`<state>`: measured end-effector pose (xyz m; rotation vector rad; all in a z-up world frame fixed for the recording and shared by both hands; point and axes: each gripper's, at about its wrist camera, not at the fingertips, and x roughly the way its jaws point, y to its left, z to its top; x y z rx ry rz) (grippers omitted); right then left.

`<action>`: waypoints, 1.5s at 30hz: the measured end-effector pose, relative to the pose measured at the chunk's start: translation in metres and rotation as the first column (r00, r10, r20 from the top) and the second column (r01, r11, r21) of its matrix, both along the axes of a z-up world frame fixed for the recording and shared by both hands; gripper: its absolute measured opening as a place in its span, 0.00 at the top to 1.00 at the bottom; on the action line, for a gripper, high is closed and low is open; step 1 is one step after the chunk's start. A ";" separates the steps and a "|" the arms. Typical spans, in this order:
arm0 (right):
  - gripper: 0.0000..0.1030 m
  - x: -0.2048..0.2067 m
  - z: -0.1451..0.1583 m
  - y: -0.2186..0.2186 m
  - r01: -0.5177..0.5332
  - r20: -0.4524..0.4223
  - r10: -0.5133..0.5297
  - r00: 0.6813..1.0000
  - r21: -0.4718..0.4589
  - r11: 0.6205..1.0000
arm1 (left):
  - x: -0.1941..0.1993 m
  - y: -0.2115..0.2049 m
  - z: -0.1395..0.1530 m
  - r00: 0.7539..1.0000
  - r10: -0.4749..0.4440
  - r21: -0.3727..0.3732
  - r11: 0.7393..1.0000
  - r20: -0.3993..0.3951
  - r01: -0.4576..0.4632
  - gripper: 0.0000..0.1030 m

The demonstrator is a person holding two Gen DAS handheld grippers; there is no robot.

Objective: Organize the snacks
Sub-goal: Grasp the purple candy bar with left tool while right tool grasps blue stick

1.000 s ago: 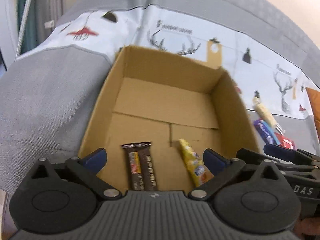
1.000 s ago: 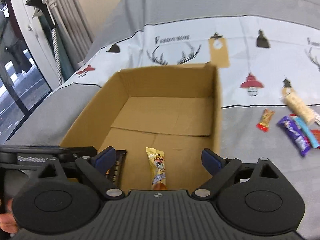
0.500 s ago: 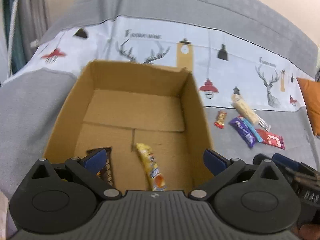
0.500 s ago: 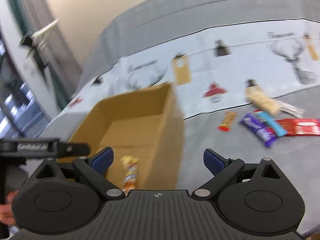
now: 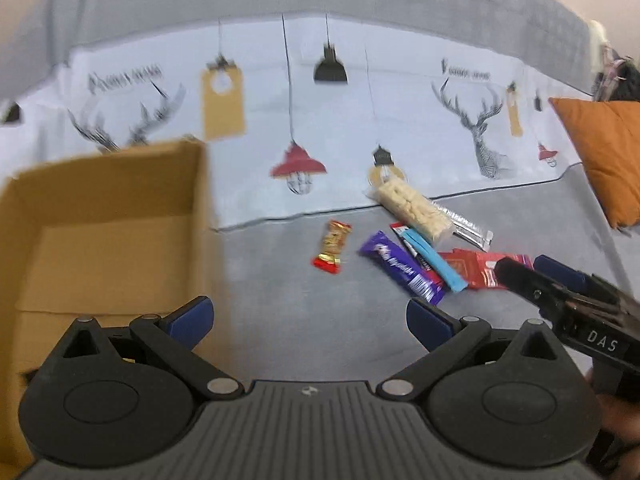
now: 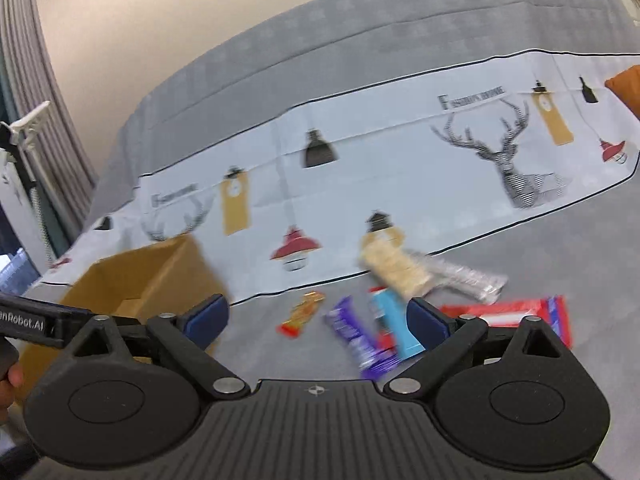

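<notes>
grey bedspread point(image 5: 304, 320), deer-print sheet point(image 5: 360, 120), orange cushion point(image 5: 604, 160); left jaws released, right jaws closing, empty.

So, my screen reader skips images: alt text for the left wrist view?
Open left gripper above grey bedding; wrapped snack bars lie scattered ahead, none held. A brown cardboard box is at left, the right gripper at right.
</notes>
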<state>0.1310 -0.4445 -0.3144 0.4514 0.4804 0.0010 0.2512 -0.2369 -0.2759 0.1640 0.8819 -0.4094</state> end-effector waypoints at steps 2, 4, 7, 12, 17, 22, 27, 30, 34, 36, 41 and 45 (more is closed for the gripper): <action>0.35 0.009 -0.013 -0.018 0.071 -0.034 -0.070 0.997 0.019 0.997 | 0.017 -0.021 -0.018 0.999 0.018 -0.015 1.000 -0.037 -0.018 0.01; 0.47 0.021 -0.029 -0.031 0.099 -0.089 -0.095 0.992 0.048 0.994 | 0.030 -0.041 -0.032 0.999 0.003 -0.013 1.000 -0.041 -0.003 0.08; 0.63 0.039 -0.052 -0.037 0.095 -0.172 -0.086 0.981 0.050 0.994 | 0.050 -0.068 -0.057 0.996 -0.023 -0.013 1.000 -0.085 0.022 0.25; 0.70 0.048 -0.073 -0.041 0.099 -0.222 -0.086 0.971 0.051 0.994 | 0.078 -0.090 -0.099 0.976 0.000 -0.106 0.994 -0.220 -0.024 0.36; 0.72 0.063 -0.074 -0.038 0.050 -0.208 -0.014 0.978 0.164 0.985 | 0.098 -0.099 -0.121 0.965 0.002 -0.177 0.983 -0.261 -0.050 0.42; 0.72 0.080 -0.082 -0.018 -0.002 -0.270 0.011 0.963 0.032 0.999 | 0.098 -0.094 -0.123 0.970 0.001 -0.121 0.992 -0.241 -0.031 0.83; 0.75 0.082 -0.084 -0.018 0.028 -0.255 -0.038 0.966 -0.044 0.999 | 0.088 -0.071 -0.118 0.965 -0.017 -0.081 0.997 -0.260 -0.004 0.84; 0.88 0.087 -0.090 -0.007 -0.036 -0.279 0.006 0.960 -0.102 0.994 | 0.078 -0.063 -0.117 0.968 -0.035 -0.049 0.999 -0.249 0.023 0.84; 1.00 0.079 -0.090 -0.003 -0.026 -0.298 -0.003 0.955 -0.092 0.995 | 0.063 -0.049 -0.117 0.963 -0.028 -0.055 0.998 -0.270 0.013 0.84; 1.00 0.073 -0.091 -0.001 -0.049 -0.314 0.025 0.949 -0.069 0.996 | 0.054 -0.040 -0.118 0.960 -0.028 -0.068 0.998 -0.278 0.009 0.84; 0.98 0.062 -0.084 -0.001 -0.072 -0.304 0.053 0.951 -0.050 0.996 | 0.043 -0.031 -0.118 0.960 -0.049 -0.073 0.997 -0.276 0.030 0.82; 0.69 0.062 -0.071 -0.007 -0.050 -0.241 0.037 0.970 -0.051 0.997 | 0.046 -0.029 -0.119 0.958 -0.052 -0.099 0.995 -0.281 0.025 0.78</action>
